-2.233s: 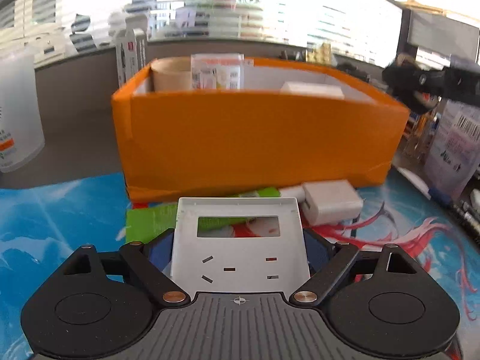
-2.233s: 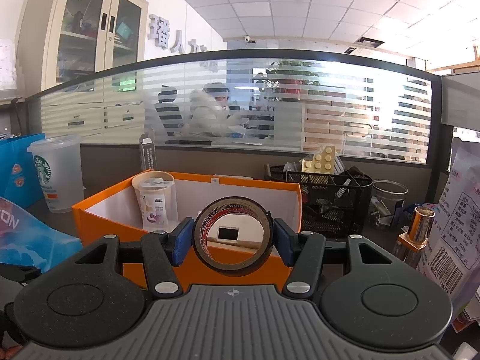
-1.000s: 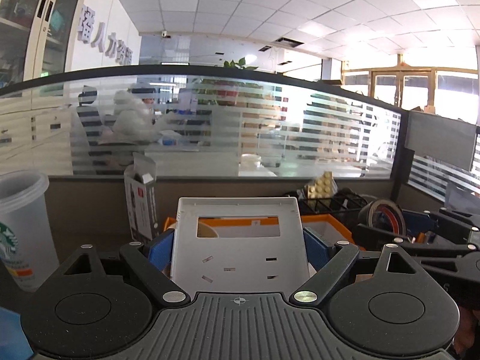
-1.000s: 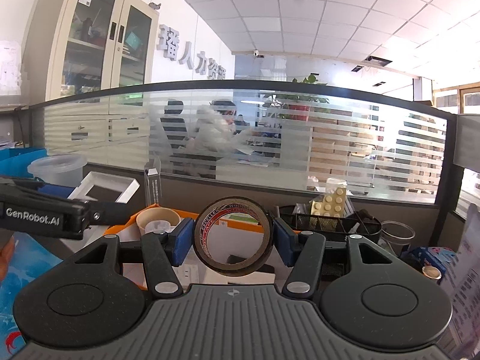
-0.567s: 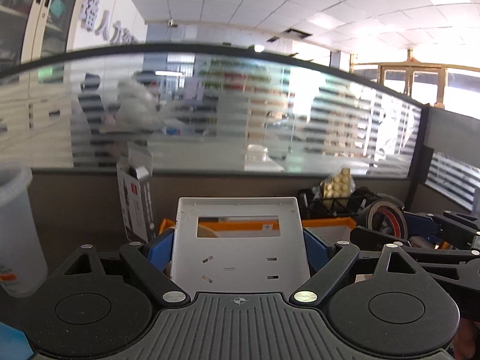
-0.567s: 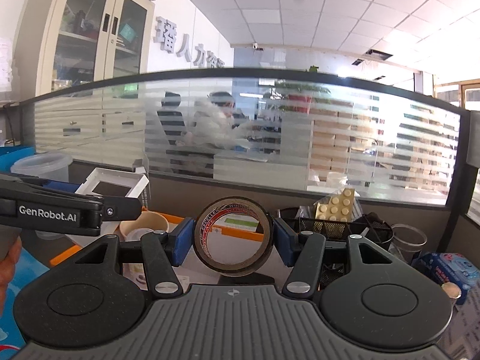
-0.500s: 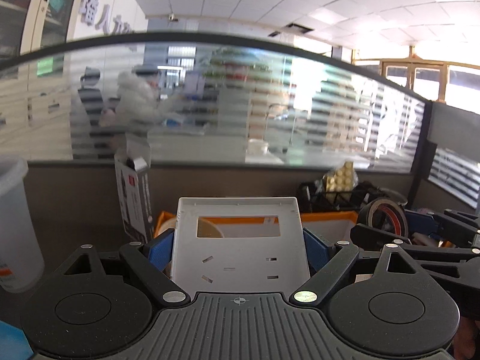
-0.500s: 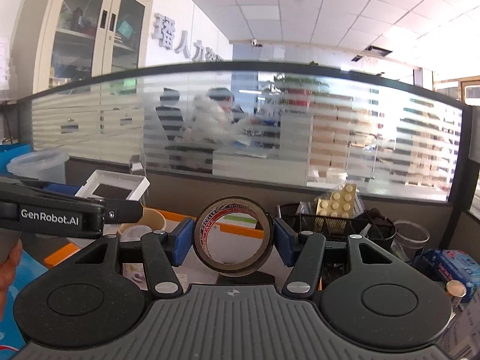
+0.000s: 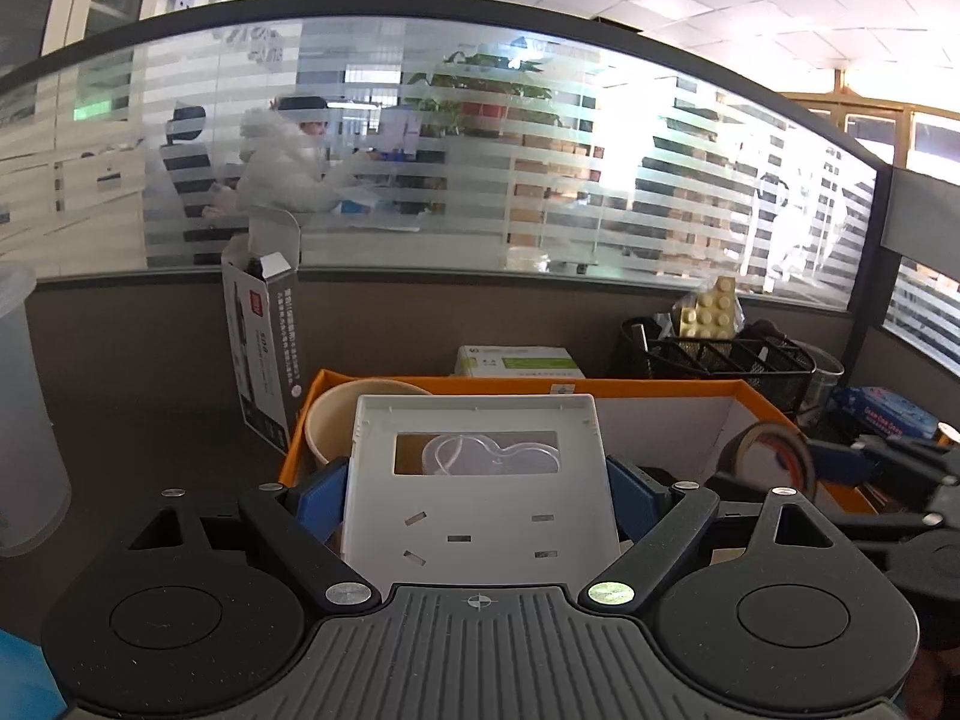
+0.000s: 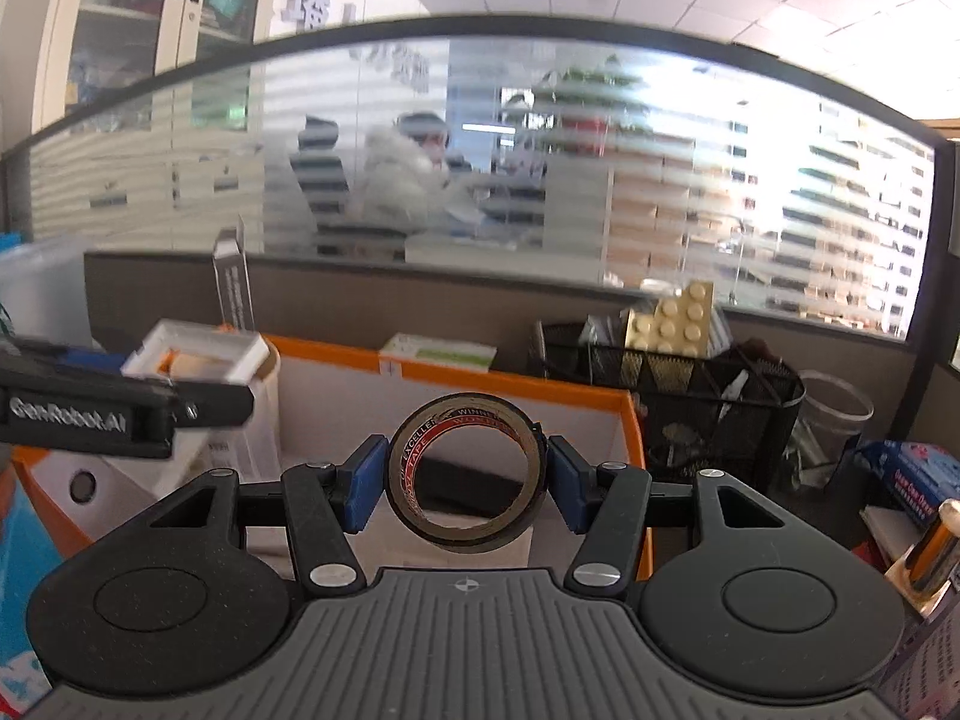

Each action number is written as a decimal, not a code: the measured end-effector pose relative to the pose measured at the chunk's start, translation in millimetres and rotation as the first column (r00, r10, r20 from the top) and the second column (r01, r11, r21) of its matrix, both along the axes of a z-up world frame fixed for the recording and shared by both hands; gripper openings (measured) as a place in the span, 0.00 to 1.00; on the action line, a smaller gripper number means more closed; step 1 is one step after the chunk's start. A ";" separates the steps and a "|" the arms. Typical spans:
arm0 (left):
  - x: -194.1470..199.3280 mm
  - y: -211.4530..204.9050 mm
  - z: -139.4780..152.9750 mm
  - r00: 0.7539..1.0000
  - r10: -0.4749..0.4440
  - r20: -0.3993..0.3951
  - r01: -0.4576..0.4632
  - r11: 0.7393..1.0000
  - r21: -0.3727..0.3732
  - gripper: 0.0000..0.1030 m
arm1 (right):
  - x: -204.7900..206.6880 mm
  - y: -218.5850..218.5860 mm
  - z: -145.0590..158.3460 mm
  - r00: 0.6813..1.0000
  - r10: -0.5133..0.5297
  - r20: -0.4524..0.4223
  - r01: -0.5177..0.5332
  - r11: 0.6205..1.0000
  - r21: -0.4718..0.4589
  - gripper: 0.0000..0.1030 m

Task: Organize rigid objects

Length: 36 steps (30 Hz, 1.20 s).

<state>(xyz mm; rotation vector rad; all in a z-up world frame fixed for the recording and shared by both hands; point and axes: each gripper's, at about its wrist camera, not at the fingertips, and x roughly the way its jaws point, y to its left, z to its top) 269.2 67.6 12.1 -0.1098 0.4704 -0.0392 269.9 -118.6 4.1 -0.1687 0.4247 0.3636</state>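
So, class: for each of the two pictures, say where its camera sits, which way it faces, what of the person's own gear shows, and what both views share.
Left wrist view: sits on the left claw, facing forward over the orange box; its blue pads grip a white plastic frame.
Right wrist view: sits on the right claw, facing the same box; its pads clamp a tape roll.
Shared: box, black mesh basket, each other's claw, frame and tape roll.

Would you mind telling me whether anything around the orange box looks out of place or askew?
One thing: the tall dark carton beside the orange box leans sideways with its top flap open. Nothing looks spilled or damaged.
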 end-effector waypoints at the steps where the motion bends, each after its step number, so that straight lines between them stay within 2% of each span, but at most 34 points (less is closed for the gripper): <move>1: 0.3 0.2 -0.2 1.000 0.000 0.001 0.000 1.000 0.000 0.86 | 1.6 0.5 -2.8 1.000 -0.002 -0.007 0.002 1.000 -0.004 0.52; 4: 1.6 0.7 -1.9 1.000 -0.005 -0.001 0.005 1.000 -0.006 0.87 | 2.6 1.0 -6.9 1.000 -0.009 -0.010 0.009 1.000 0.000 0.54; 6: 4.4 2.4 -5.0 1.000 -0.015 -0.016 0.015 0.999 -0.031 0.88 | 1.6 1.5 -7.6 1.000 -0.021 0.002 0.021 1.000 -0.005 0.68; 10: 0.1 5.0 -3.9 1.000 -0.013 -0.013 0.012 0.999 -0.051 0.92 | -1.5 0.3 -6.6 0.999 -0.027 0.019 0.027 1.000 0.002 0.70; 13: -14.1 11.1 7.8 0.999 -0.002 0.043 0.005 0.998 -0.066 0.99 | -7.4 -4.4 1.3 0.998 -0.040 0.052 0.039 0.999 0.026 0.82; 19: -54.7 16.5 24.7 0.975 0.086 0.205 -0.075 0.995 -0.061 1.00 | -29.1 -12.9 18.3 0.987 -0.087 0.135 0.070 0.990 0.123 0.86; 21: -68.9 14.0 23.1 0.961 0.112 0.251 -0.103 0.993 -0.049 1.00 | -42.9 -11.6 18.0 0.976 -0.120 0.181 0.090 0.982 0.164 0.98; 24: -88.9 12.2 16.0 0.938 0.151 0.313 -0.147 0.989 -0.035 1.00 | -68.5 -7.1 11.9 0.951 -0.174 0.257 0.121 0.970 0.209 1.00; 27: -98.6 11.8 9.0 0.932 0.134 0.336 -0.134 0.991 -0.024 1.00 | -86.4 -1.9 -0.4 0.924 -0.216 0.316 0.155 0.966 0.209 1.00; 32: -93.6 9.4 -2.3 0.953 0.114 0.281 -0.117 0.993 -0.005 1.00 | -87.0 -0.1 -10.7 0.940 -0.193 0.280 0.136 0.968 0.212 1.00; 36: -94.7 7.7 -2.5 0.951 0.113 0.289 -0.125 0.992 0.023 1.00 | -87.8 1.0 -10.6 0.941 -0.185 0.283 0.128 0.970 0.208 1.00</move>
